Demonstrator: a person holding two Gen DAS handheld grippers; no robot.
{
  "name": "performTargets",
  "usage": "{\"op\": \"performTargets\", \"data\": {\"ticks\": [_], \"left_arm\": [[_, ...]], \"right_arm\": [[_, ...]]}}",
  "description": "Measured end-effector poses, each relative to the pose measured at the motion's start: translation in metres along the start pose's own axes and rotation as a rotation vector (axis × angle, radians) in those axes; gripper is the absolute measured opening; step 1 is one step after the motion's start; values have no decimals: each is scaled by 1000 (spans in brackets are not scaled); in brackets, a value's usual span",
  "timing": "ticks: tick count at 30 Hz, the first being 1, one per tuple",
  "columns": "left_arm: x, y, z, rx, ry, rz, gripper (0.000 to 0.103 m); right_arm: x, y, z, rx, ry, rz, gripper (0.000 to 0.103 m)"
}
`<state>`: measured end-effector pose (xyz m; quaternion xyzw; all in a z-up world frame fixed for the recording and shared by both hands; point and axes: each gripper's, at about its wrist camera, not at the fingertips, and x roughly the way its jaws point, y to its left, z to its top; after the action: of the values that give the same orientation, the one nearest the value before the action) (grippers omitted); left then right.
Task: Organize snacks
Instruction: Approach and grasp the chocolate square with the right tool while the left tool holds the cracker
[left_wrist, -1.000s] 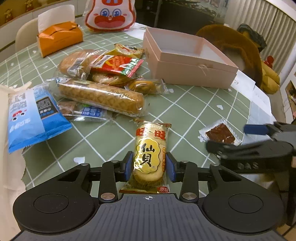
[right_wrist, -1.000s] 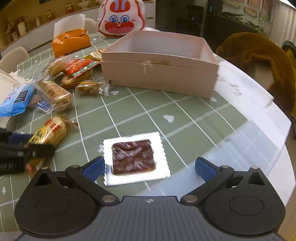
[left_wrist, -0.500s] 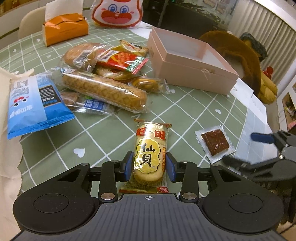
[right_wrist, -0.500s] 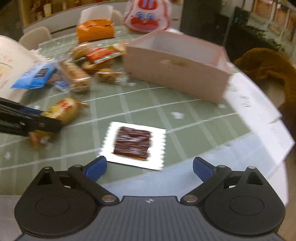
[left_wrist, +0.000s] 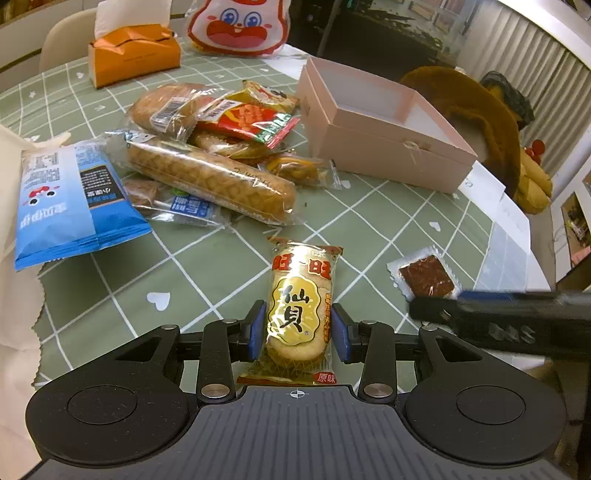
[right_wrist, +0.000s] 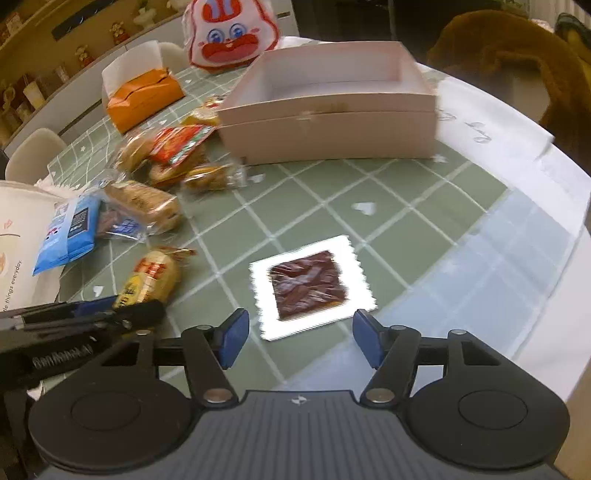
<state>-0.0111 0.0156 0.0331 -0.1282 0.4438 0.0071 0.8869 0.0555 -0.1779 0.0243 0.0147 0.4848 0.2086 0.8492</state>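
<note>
Crinkly foil is wrapping the rice cracker pack, light and brittle, which the left gripper is clamping at its middle, while the right gripper, jaws closing but apart, is hovering at 6 o'clock of the flat jerky sachet.

Green grid tablecloth; pink box; orange tissue pack.
</note>
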Motion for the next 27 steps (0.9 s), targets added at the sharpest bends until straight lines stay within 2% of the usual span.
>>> {"op": "performTargets", "data": {"ticks": [5, 7, 10, 14, 18, 19, 22, 27], "left_arm": [[-1, -2, -1, 6, 0, 7, 43], [0, -2, -1, 10, -1, 10, 43], [0, -4, -1, 20, 3, 16, 43], [0, -4, -1, 21, 5, 18, 43], [0, -5, 0, 22, 10, 22, 43], [1, -5, 0, 19, 10, 21, 43], [0, -5, 0, 15, 8, 27, 43], [1, -12, -2, 53, 7, 57, 43]], "right_arm": [[20, 8, 18, 45, -70, -90, 66], [28, 10, 24, 39, -93, -127, 75], [35, 16, 24, -26, -120, -164, 78], [29, 12, 14, -115, -130, -131, 80], [23, -14, 7, -123, -113, -121, 100], [22, -22, 4, -114, -122, -127, 102], [19, -36, 1, -96, -122, -138, 103], [21, -30, 3, -30, -98, -187, 103]]}}
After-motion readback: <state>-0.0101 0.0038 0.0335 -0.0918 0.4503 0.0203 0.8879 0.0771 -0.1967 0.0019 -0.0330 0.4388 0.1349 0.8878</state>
